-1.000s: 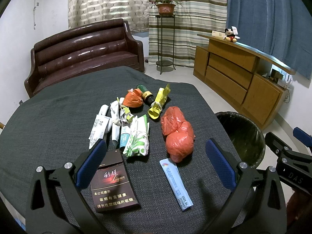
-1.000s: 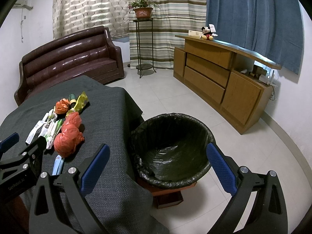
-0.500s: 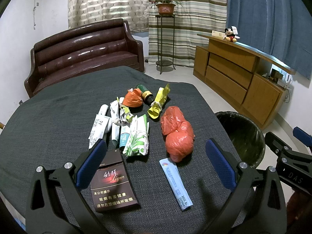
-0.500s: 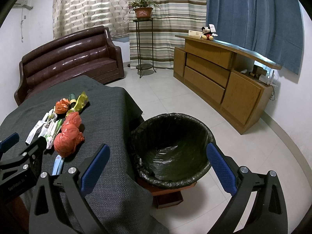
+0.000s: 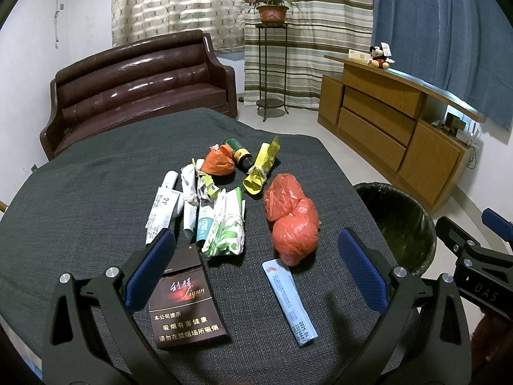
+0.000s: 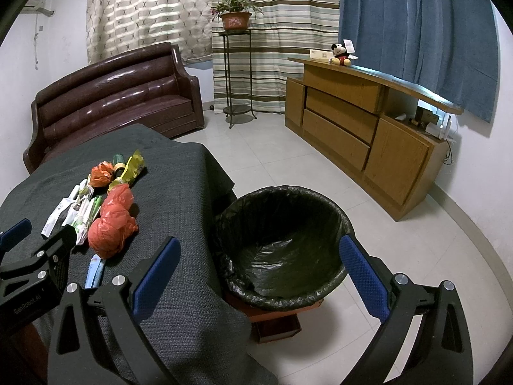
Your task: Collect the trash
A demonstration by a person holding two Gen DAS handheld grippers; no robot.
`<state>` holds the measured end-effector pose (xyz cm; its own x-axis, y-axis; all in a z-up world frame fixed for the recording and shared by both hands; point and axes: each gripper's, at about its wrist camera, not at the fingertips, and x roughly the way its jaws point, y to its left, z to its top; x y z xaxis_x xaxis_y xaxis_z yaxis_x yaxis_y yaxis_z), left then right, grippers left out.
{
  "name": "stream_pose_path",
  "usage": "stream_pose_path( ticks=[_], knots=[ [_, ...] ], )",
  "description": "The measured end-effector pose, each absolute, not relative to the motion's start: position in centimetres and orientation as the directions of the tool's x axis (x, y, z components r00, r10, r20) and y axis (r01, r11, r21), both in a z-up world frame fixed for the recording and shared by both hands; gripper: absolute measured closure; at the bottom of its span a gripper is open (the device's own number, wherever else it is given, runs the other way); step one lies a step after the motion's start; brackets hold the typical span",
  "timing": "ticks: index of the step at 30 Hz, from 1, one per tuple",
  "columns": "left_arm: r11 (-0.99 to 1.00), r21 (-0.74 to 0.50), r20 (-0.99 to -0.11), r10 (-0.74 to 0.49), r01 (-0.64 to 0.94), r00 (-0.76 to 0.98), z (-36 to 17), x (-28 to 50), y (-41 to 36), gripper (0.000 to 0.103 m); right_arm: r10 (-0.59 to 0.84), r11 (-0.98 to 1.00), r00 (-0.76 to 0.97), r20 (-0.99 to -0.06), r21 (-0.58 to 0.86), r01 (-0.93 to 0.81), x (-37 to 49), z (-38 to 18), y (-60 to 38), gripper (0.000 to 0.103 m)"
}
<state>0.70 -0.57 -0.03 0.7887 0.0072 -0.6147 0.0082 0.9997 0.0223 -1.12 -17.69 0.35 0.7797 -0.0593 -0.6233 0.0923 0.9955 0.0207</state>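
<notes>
Even indoor light, sharp, fisheye-bent edges

brown sofa [image 5: 138,86], wooden sideboard [image 6: 362,131] — plant stand [image 5: 271,64], perhaps metal.

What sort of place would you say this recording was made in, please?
Most likely a home living room: a brown leather sofa, a potted plant before curtains, and a wooden sideboard with a plush toy.

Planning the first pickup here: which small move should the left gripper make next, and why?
Probably lower the left gripper onto the cigarette pack or the blue strip. Both lie nearest between its wide-open jaws, nothing is held yet, and the bin by the table's right edge looks empty.
</notes>
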Motion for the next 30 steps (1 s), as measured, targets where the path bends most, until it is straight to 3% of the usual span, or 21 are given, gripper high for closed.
stream_pose_path(
  ticks=[15,28,30],
  knots=[
    [1.000,0.024,-0.642,0.020,-0.006,0.767,-1.3,0.5,2.3,0.006,-0.036,0.997,0.753,-0.657,0.031,0.074,-0.8,-0.9,-17.7,0.006],
    [0.997,0.041,-0.684,0.081,-0.073,0.725,-2.4,-0.1,7.0,0.018,-0.005,0.999,0.740,-0.672,0.032,0.035,-0.5,-1.5,-16.4,0.007],
    [0.996,0.039,-0.696,0.088,-0.085,0.713,-2.7,-0.2,7.8,0.023,0.000,0.999,0.740,-0.673,0.031,0.029,-0.5,-1.5,-16.1,0.008]
  ],
)
